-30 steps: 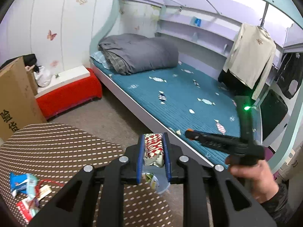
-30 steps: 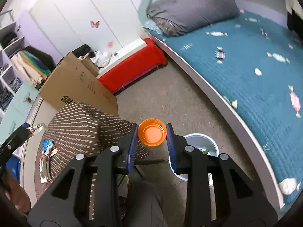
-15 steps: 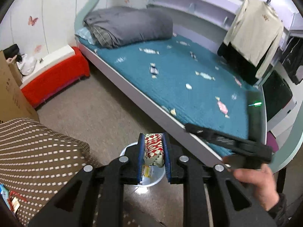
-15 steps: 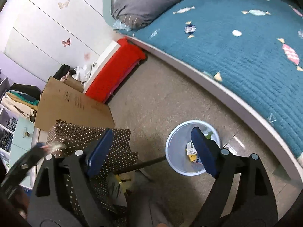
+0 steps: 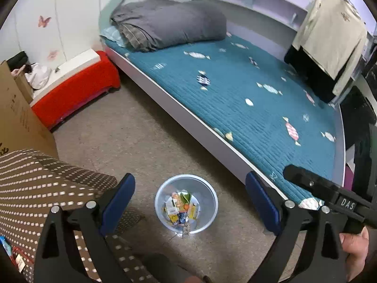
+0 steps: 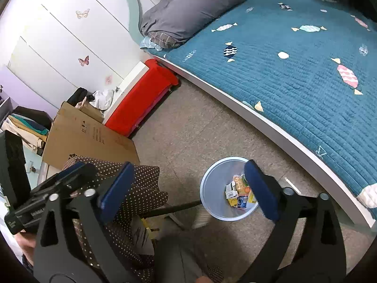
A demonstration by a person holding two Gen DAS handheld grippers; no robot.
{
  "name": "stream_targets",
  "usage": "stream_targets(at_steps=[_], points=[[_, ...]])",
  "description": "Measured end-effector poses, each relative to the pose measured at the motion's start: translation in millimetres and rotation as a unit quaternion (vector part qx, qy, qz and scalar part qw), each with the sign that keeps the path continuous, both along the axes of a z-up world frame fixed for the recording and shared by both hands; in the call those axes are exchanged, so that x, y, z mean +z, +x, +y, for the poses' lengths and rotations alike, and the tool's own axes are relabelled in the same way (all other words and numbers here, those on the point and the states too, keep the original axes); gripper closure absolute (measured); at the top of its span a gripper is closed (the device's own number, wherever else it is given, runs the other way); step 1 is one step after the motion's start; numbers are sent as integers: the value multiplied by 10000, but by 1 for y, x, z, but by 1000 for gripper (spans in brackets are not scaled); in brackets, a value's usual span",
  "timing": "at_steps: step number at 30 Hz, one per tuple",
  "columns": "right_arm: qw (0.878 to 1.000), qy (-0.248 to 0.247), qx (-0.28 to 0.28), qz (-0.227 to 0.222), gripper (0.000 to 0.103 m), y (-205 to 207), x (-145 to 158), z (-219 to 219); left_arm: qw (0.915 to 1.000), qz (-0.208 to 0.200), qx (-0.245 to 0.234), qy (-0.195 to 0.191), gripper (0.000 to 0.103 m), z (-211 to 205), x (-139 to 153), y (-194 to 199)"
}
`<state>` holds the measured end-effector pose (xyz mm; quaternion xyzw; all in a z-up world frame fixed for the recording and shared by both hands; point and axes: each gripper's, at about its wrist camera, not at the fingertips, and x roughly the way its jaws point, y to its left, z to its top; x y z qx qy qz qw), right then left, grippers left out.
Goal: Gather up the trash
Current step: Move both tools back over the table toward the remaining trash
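Down on the speckled stone floor beside the bed, the small round pale-blue plastic wastebasket stands upright, its smooth wall flaring a little toward the rim, and both tools hang over it so that whatever leaves them falls straight in. At its bottom lies the collected trash, a loose heap of crinkled wrappers and small printed cartons in yellow, white, orange and green. From the left wrist view the left gripper has its blue-padded jaws spread wide, having just been opening, with nothing between them but the sight of the basket below. From the right wrist view the right gripper is likewise spread wide, its jaws having just been opening too, and equally bare; one pad overlaps the basket's rim in the picture. Close by on the left stands the counter under a brown cloth dotted with white, soft and draped at the corner, where a few more flat packets wait at its edge. I judge that those are the next to fetch
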<state>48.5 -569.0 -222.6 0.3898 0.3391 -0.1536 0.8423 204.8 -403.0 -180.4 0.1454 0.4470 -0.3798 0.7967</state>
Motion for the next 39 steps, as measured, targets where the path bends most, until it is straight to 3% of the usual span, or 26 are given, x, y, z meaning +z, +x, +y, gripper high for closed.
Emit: stream_targets(at_steps=[9, 25, 33, 39], points=[[9996, -216, 116, 114, 6, 10, 14, 27, 9983, -416, 304, -279, 9, 50, 36, -8], [9897, -1001, 992, -249, 6, 39, 98, 130, 9859, -1176, 994, -652, 8, 148, 92, -40], [9752, -1200, 1841, -259, 6, 69, 111, 213, 9708, -1312, 1899, -657, 8, 235, 98, -51], [9549, -1363, 2623, -296, 6, 93, 116, 288, 9539, -1245, 2676, -544, 8, 314, 86, -56]])
